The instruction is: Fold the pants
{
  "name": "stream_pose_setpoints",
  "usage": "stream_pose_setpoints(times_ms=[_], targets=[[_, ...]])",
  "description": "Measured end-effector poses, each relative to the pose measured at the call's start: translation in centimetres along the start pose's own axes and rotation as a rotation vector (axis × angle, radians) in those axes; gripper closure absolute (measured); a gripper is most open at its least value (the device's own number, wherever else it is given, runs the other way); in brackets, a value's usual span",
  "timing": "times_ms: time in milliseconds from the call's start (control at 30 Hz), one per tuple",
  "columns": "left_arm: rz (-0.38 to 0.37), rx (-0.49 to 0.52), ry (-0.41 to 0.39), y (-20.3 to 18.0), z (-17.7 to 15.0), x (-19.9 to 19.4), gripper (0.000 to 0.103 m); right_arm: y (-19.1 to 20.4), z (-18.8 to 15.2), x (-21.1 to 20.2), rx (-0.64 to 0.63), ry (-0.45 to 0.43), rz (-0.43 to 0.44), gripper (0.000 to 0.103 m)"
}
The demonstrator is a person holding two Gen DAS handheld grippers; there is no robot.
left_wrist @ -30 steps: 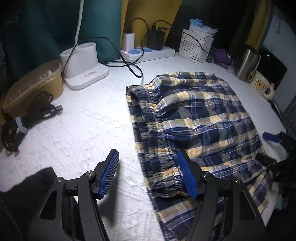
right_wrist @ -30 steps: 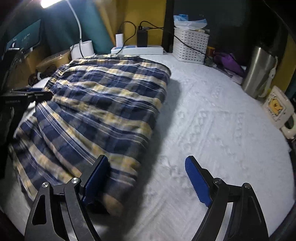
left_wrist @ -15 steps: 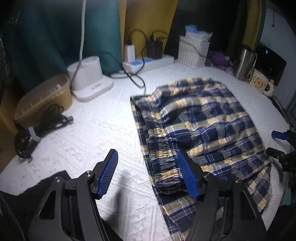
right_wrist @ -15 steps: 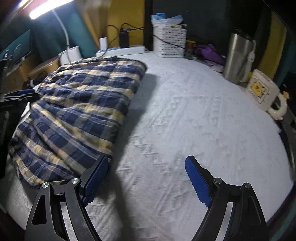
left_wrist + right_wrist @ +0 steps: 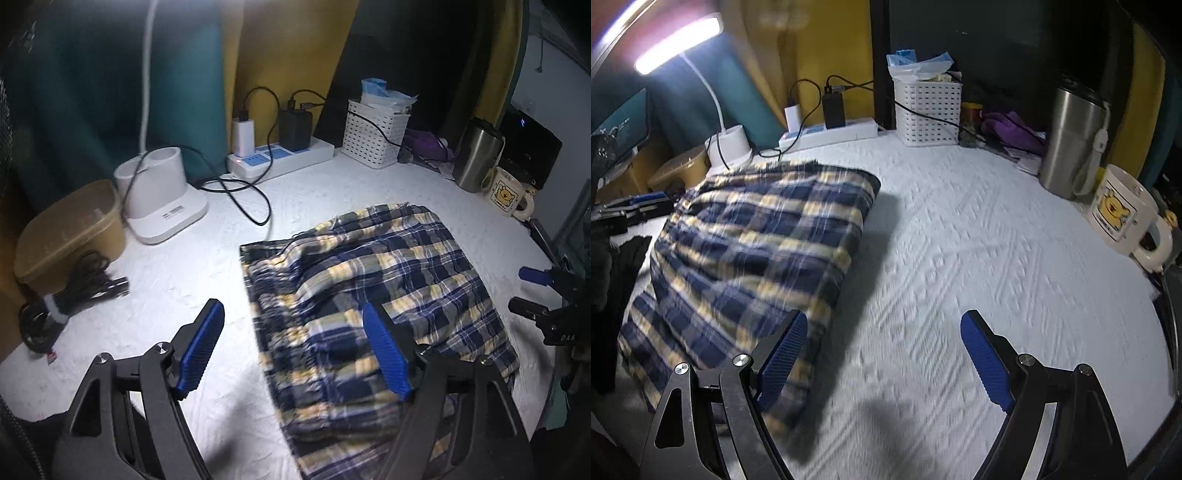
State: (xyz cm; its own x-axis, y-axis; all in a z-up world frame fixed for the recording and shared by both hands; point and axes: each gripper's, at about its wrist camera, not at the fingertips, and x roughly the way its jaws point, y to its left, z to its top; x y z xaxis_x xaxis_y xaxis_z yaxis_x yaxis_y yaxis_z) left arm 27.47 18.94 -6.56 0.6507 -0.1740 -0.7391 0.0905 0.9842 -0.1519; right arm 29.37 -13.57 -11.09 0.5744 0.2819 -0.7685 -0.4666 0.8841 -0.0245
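Observation:
The blue, yellow and white plaid pants (image 5: 388, 280) lie folded into a compact bundle on the white textured cloth (image 5: 192, 258), elastic waistband at the left. My left gripper (image 5: 293, 350) hovers above the waistband edge with its jaws opening; the fabric lies below them and the pads (image 5: 386, 354) press on nothing. In the right wrist view the pants (image 5: 757, 236) fill the left side. My right gripper (image 5: 884, 358) is open over bare cloth, its left finger (image 5: 783, 354) just above the bundle's right edge. The right gripper (image 5: 528, 291) also shows at the far right of the left wrist view.
At the back stand a white lamp base (image 5: 162, 199), a power strip (image 5: 280, 158) with chargers and a looping black cable, a white basket (image 5: 373, 136), a steel tumbler (image 5: 1071, 144) and a bear mug (image 5: 1123, 210). A brown tub (image 5: 70, 232) and a cable bundle (image 5: 70, 295) sit at the left.
Both grippers have lifted and drawn back from the pants. The left jaws have spread wider. The right gripper has slid right, off the fabric edge onto bare cloth.

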Motion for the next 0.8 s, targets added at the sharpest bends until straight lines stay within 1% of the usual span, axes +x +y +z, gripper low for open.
stream_pose_setpoints(times_ms=[167, 267, 367, 500, 567, 700, 800], targets=[[0.001, 0.004, 0.013, 0.0, 0.6, 1.3, 0.025, -0.2, 2.4, 1.5, -0.002, -0.015, 0.017, 0.017], [0.001, -0.021, 0.019, 0.7, 0.9, 1.8, 0.025, -0.3, 3.3, 2.8, -0.001, -0.009, 0.036, 0.017], [0.005, -0.055, 0.045, 1.6, 0.8, 2.8, 0.024, -0.2, 4.2, 4.2, 0.000, -0.003, 0.055, 0.017], [-0.033, -0.076, 0.082, 1.9, 0.6, 4.2, 0.024, -0.3, 5.3, 6.0, 0.014, 0.004, 0.090, 0.017], [-0.045, -0.070, 0.096, 1.7, 0.7, 4.8, 0.024, -0.4, 5.7, 6.6, 0.022, 0.008, 0.106, 0.017], [-0.103, -0.051, 0.174, 1.2, 0.9, 6.5, 0.024, -0.6, 6.3, 8.1, 0.040, 0.024, 0.137, 0.017], [-0.092, -0.015, 0.169, 0.6, 1.0, 6.9, 0.023, -0.6, 6.4, 9.0, 0.053, 0.034, 0.157, 0.017]])
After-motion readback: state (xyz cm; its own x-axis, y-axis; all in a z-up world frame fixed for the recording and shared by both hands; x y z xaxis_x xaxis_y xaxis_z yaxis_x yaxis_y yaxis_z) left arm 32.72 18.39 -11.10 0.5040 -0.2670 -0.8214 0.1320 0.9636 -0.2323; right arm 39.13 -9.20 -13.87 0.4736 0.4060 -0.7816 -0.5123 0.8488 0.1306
